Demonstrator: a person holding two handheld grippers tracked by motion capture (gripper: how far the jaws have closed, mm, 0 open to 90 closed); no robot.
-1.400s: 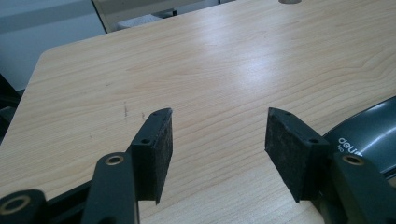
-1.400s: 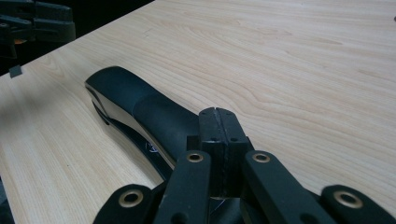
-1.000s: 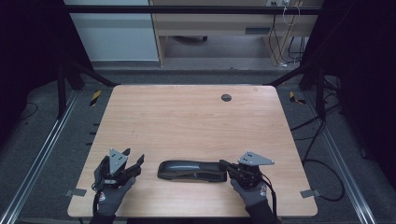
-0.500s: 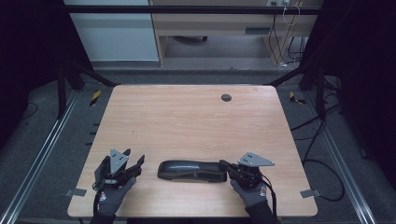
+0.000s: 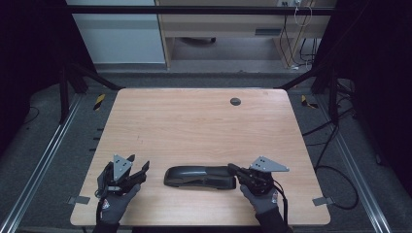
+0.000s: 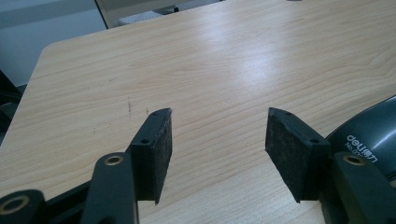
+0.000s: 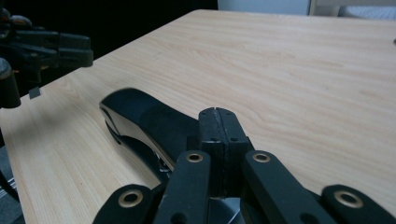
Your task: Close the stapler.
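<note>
A black stapler (image 5: 199,177) lies lengthwise near the front edge of the wooden table (image 5: 194,121). My left gripper (image 5: 145,170) rests on the table just left of the stapler, open, with nothing between its pads (image 6: 217,126). The stapler's rounded end with white lettering (image 6: 369,135) sits beside the right-hand pad (image 6: 292,154) in the left gripper view. My right gripper (image 5: 231,168) is at the stapler's right end, shut with its pads pressed together (image 7: 219,114) and nothing between them. Its tips hang over the stapler's top (image 7: 144,116). The left gripper (image 7: 70,51) shows farther off at the upper left.
A small dark round grommet (image 5: 235,101) sits in the tabletop near the far edge. Yellow-and-black pieces lie on the floor off the left (image 5: 99,101) and right (image 5: 307,101) far corners. Metal rails run along both sides of the table.
</note>
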